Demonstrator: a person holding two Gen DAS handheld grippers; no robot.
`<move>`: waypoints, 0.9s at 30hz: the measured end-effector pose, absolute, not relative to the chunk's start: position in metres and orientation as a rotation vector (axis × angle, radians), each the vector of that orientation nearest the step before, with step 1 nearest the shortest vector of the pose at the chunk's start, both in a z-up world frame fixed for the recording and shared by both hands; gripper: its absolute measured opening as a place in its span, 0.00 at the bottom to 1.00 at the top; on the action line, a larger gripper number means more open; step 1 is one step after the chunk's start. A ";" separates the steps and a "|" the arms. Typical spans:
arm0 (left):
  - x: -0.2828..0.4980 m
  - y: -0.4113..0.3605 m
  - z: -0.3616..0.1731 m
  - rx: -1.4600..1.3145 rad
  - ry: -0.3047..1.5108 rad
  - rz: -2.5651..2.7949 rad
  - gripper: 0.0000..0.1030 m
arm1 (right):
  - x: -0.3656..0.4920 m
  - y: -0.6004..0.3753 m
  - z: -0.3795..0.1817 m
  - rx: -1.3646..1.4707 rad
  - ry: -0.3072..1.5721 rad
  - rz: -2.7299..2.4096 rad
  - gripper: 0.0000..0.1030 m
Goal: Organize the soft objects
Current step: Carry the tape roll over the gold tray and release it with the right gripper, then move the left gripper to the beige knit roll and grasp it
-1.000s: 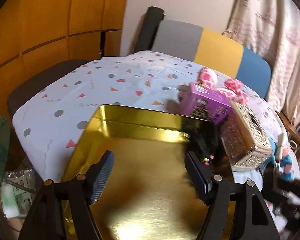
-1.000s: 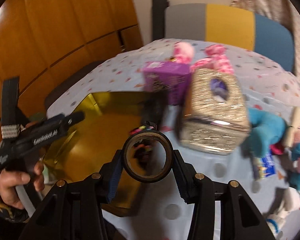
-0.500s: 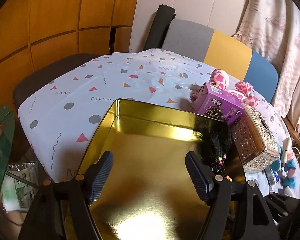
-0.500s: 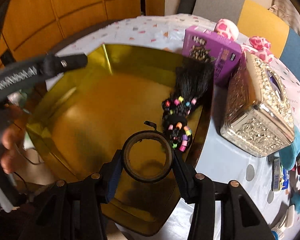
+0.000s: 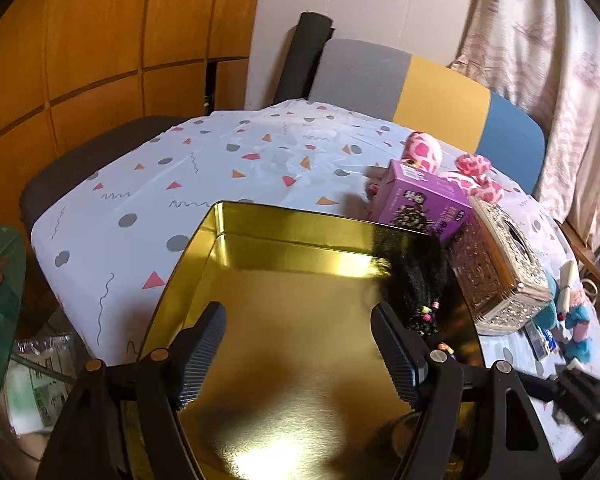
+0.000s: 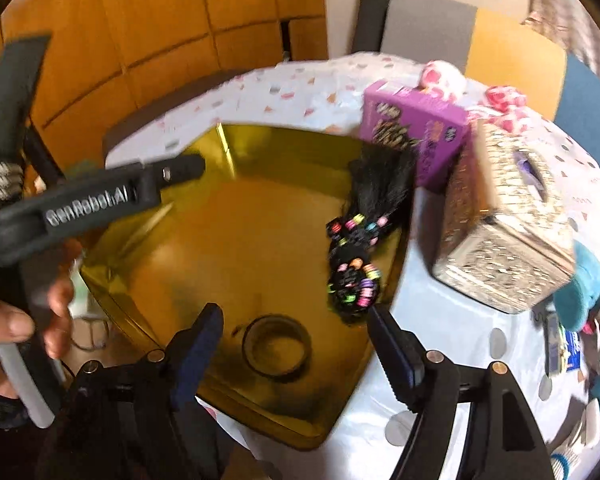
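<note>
In the right wrist view, at the far left, we see a hand (image 6: 16, 324) on the left gripper (image 6: 100, 200), whose dark body reaches in over the gold tray (image 6: 260, 232). In its own view the left gripper (image 5: 298, 350) hangs over the tray (image 5: 284, 280) with jaws spread and nothing between them.

At lower centre of the right wrist view, the right gripper (image 6: 296, 344) has just been opening; its jaws stand apart, released. The tape roll (image 6: 277, 349) lies flat on the tray floor between the fingers, and neither pad touches it.

Further right, the black hairpiece (image 6: 360, 240) with coloured beads lies along the tray's right rim, its bushy end toward the purple box (image 6: 416, 132). Beside the box sits the glittery tissue box (image 6: 504, 232) on the patterned tablecloth (image 6: 452, 344). Behind them are pink spotted plush toys (image 6: 444, 76); at the right edge, a blue plush (image 6: 584, 292), blurred.
</note>
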State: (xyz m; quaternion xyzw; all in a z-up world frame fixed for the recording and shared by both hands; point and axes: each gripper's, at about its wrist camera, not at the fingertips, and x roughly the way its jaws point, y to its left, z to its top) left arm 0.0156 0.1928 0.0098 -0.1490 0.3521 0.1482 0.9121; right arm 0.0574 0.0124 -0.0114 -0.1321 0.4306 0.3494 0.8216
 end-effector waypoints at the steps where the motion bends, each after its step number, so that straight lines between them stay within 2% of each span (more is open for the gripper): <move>1: 0.016 0.190 0.011 -0.298 0.724 0.298 0.75 | 0.057 0.006 -0.007 -0.266 0.903 0.728 0.74; 27: 0.027 0.095 0.036 -0.139 0.712 0.061 0.78 | 0.106 -0.194 0.031 -0.020 0.773 0.167 0.74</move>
